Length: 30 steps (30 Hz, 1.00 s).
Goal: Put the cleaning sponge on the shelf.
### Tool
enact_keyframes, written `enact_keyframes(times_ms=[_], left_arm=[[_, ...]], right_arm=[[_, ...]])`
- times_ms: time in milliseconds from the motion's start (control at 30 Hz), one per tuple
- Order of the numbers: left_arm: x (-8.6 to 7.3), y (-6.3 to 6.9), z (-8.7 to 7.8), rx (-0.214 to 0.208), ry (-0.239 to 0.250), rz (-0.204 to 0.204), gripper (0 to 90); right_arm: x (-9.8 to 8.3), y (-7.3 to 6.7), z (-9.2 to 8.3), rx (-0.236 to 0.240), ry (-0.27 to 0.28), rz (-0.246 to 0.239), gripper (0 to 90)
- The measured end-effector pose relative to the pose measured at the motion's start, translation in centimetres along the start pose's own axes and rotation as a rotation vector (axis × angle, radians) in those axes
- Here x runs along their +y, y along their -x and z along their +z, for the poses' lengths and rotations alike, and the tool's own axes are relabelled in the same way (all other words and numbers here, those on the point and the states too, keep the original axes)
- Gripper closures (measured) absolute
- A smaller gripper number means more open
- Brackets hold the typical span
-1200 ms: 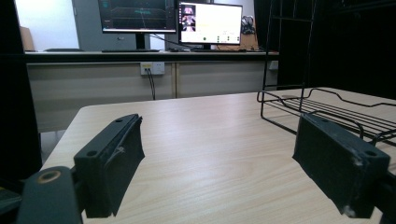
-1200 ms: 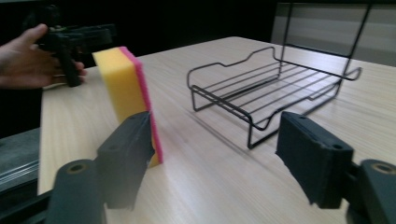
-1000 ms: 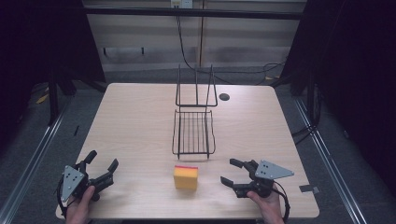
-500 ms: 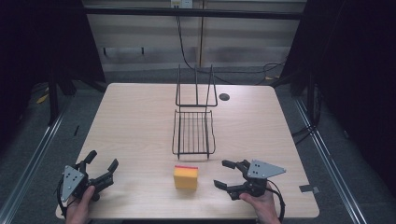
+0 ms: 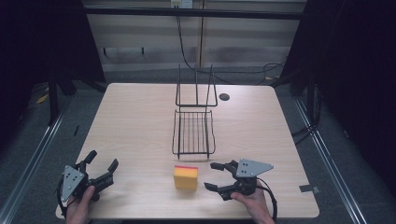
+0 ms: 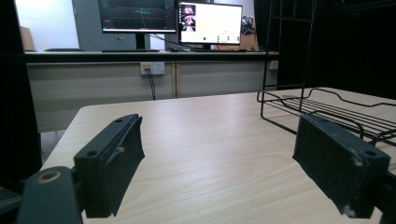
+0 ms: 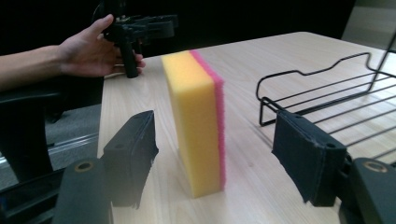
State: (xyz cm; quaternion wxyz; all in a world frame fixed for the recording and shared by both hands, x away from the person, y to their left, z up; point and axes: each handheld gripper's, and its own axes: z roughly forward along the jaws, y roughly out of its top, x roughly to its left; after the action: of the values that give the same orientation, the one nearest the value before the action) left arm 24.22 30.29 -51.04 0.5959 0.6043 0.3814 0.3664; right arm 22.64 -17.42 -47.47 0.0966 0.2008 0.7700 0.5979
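high view: yellow sponge (image 5: 186,177) with a pink top edge stands near the table's (image 5: 135,121) front edge, just before the wire rack (image 5: 194,133); right gripper (image 5: 214,176) spread wide beside it, left gripper (image 5: 103,167) spread wide, well apart.
left gripper view: bare wood between parted jaws, rack at right.
right gripper view: sponge upright between parted jaws, untouched.

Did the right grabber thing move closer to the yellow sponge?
Yes. The right gripper has slid leftward toward the sponge, which stays put before the wire rack.
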Motion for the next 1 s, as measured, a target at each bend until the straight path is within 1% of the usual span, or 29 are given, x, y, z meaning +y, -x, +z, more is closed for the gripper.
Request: enact_keyframes(times_ms=[67,133,267,333,367,433,467,667,733,900,967,1000], left_arm=[[0.0,0.0,0.0,0.000,0.000,0.000,15.5],[0.0,0.0,0.0,0.000,0.000,0.000,15.5],[0.0,0.0,0.0,0.000,0.000,0.000,15.5],[0.0,0.0,0.0,0.000,0.000,0.000,15.5],[0.0,0.0,0.0,0.000,0.000,0.000,15.5],[0.0,0.0,0.0,0.000,0.000,0.000,15.5],[0.0,0.0,0.0,0.000,0.000,0.000,15.5],[0.0,0.0,0.0,0.000,0.000,0.000,15.5],[0.0,0.0,0.0,0.000,0.000,0.000,15.5],[0.0,0.0,0.0,0.000,0.000,0.000,15.5],[0.0,0.0,0.0,0.000,0.000,0.000,15.5],[0.0,0.0,0.0,0.000,0.000,0.000,15.6]], right_arm=[[0.2,0.0,0.5,0.017,0.001,-0.004,31.1],[0.4,0.0,0.7,0.018,-0.001,-0.006,31.1],[0.8,0.0,1.2,0.046,-0.005,-0.010,31.9],[1.0,0.0,1.5,0.048,-0.013,-0.018,31.8],[1.0,0.0,1.6,0.058,-0.012,-0.014,32.0],[1.0,0.0,1.9,0.058,-0.015,-0.013,31.9],[1.0,0.1,2.0,0.066,-0.010,-0.010,32.0],[1.2,0.0,3.0,0.089,-0.019,-0.014,33.0],[1.3,0.1,3.2,0.088,-0.021,-0.013,35.0],[1.5,0.3,4.1,0.111,-0.039,-0.029,38.5],[1.5,0.4,4.3,0.117,-0.038,-0.030,39.4],[1.5,0.5,4.5,0.121,-0.047,-0.031,40.3]])
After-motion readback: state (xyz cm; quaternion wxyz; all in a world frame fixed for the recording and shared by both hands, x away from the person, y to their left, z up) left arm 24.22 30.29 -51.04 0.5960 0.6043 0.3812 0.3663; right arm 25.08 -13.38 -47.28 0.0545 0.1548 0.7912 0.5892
